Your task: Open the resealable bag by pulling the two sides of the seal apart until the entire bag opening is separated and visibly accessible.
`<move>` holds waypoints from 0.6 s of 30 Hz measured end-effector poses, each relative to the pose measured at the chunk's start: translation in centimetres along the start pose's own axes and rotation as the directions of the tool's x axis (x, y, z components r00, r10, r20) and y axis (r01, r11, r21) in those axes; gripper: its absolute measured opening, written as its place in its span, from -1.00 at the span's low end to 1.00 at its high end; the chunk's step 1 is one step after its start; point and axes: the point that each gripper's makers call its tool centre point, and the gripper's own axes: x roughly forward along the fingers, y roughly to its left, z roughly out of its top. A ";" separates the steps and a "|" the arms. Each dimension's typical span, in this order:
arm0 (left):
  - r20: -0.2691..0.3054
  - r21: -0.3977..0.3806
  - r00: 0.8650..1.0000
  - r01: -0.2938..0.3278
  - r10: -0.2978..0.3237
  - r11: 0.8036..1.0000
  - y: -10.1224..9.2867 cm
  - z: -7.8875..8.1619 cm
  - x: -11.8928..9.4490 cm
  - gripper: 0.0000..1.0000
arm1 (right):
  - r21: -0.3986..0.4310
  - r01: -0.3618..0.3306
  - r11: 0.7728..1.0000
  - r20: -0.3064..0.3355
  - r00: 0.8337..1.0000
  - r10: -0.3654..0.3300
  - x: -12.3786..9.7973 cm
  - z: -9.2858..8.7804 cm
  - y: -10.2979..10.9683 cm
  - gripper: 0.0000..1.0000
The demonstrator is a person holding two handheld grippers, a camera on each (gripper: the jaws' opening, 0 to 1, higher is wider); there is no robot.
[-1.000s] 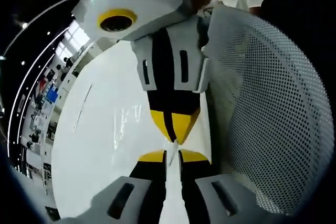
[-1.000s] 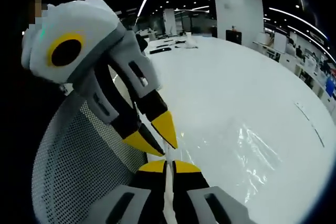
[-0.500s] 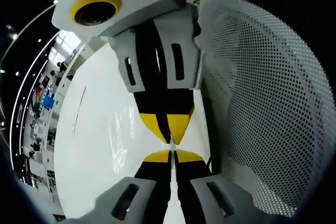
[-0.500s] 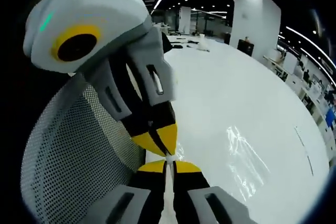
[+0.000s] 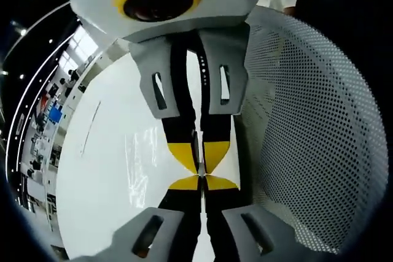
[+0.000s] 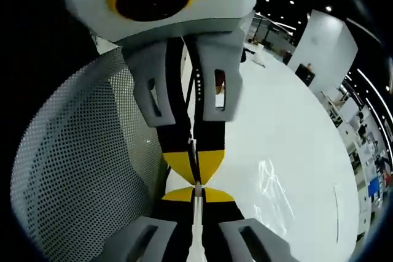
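Left gripper view: swung round tip to tip with right gripper (image 5: 200, 156), both pinched shut on clear bag (image 5: 140, 151) at table (image 5: 104, 182) edge, ready for pulling apart.

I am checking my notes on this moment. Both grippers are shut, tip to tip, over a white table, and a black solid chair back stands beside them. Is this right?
Not quite. The chair back is white perforated mesh, not black and solid; the left gripper view shows it. The rest holds: the left gripper and right gripper are shut, tip to tip, over the white table.
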 end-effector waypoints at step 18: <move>0.025 -0.020 1.000 0.012 -0.012 1.000 -0.6 0.1 -0.3 -1.00 | 0.001 0.007 1.000 -0.013 1.000 -0.007 -0.3 -0.1 0.5 -1.00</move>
